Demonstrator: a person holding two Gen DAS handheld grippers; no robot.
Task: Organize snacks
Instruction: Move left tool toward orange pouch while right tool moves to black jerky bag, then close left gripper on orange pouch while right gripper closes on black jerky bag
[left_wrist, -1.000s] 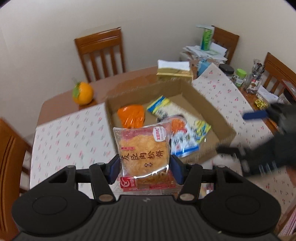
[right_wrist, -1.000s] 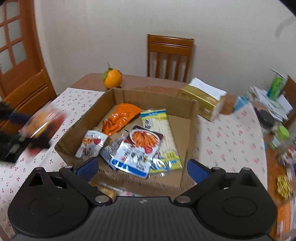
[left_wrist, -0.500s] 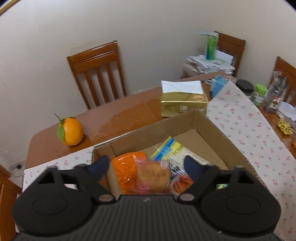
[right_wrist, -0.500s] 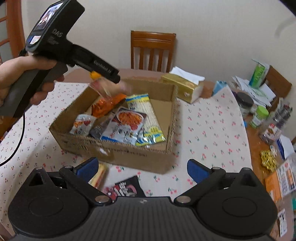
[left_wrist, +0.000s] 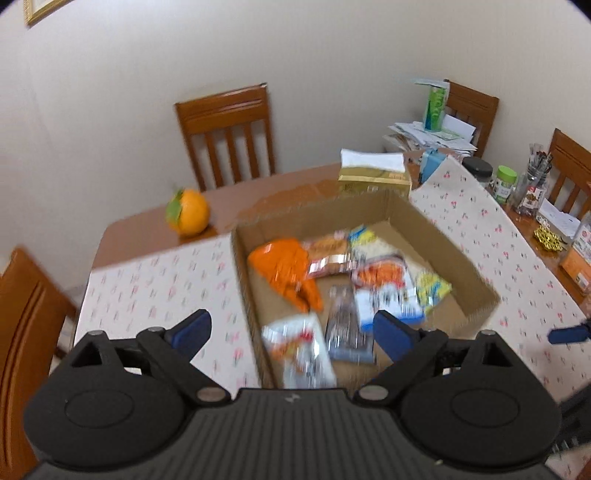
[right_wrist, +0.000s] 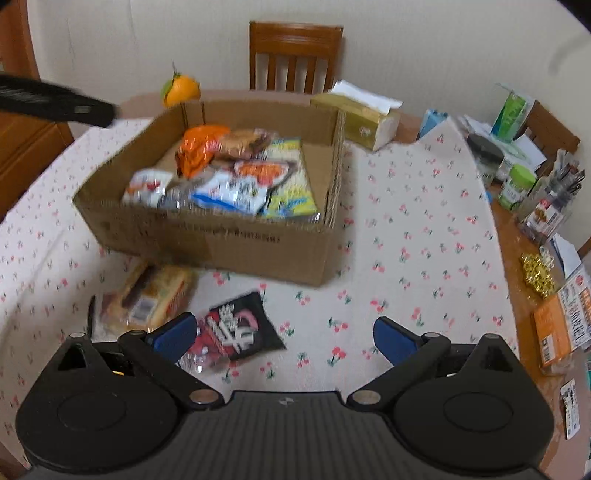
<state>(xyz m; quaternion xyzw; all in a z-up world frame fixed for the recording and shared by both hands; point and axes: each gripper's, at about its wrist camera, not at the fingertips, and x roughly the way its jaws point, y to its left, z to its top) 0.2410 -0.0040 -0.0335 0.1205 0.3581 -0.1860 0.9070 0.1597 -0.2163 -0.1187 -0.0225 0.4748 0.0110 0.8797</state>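
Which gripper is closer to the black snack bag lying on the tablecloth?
Right. The right gripper hangs just over the black snack bag; the left gripper, jaws opening and empty, is above the cardboard box.

**Right wrist view: open gripper above two loose snack packets**

The right gripper (right_wrist: 284, 338) hangs with jaws wide apart and nothing between them, over a cherry-print tablecloth (right_wrist: 413, 236). A black-and-red snack packet (right_wrist: 232, 328) lies by its left finger; beside that, a yellow cake packet (right_wrist: 147, 299). Behind both stands a cardboard box (right_wrist: 207, 240) holding assorted packets. An orange (right_wrist: 180, 88) and a tissue box (right_wrist: 362, 114) sit beyond.
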